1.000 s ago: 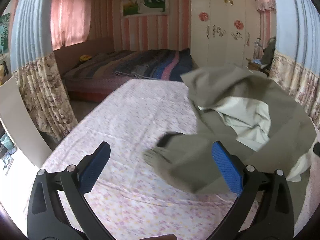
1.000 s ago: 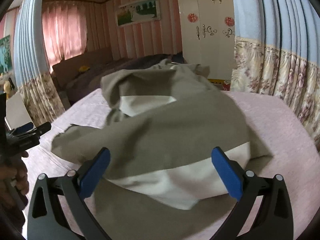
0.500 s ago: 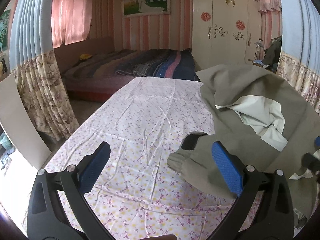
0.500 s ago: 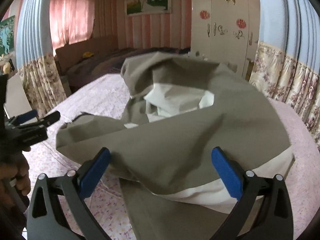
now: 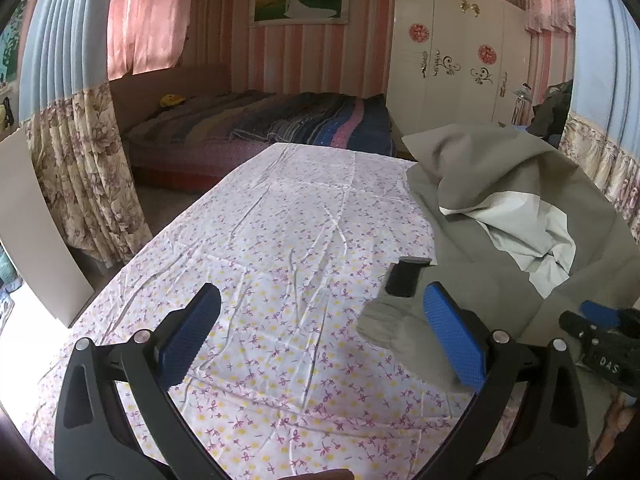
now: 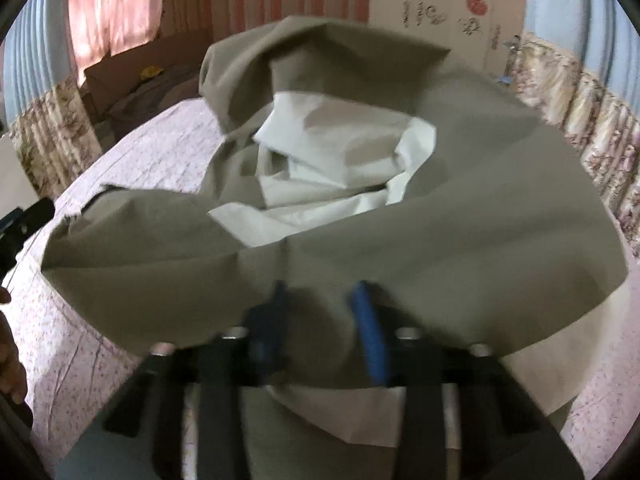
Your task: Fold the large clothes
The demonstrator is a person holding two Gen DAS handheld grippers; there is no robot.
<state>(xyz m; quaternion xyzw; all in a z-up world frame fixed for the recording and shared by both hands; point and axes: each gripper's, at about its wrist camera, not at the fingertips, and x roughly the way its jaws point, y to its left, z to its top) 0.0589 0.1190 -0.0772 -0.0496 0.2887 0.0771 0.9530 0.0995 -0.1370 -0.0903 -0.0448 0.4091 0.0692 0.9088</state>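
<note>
Now right gripper angled down, fingers closing on garment.

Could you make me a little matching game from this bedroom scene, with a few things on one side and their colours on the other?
Things:
1. crumpled jacket
2. cloth on the table
3. wardrobe
4. gripper pads

Colours:
A. blue
B. cream with red flower stickers
C. grey-green with a white lining
D. white with small purple and yellow flowers

Pairs: 1-C, 2-D, 3-B, 4-A
</note>
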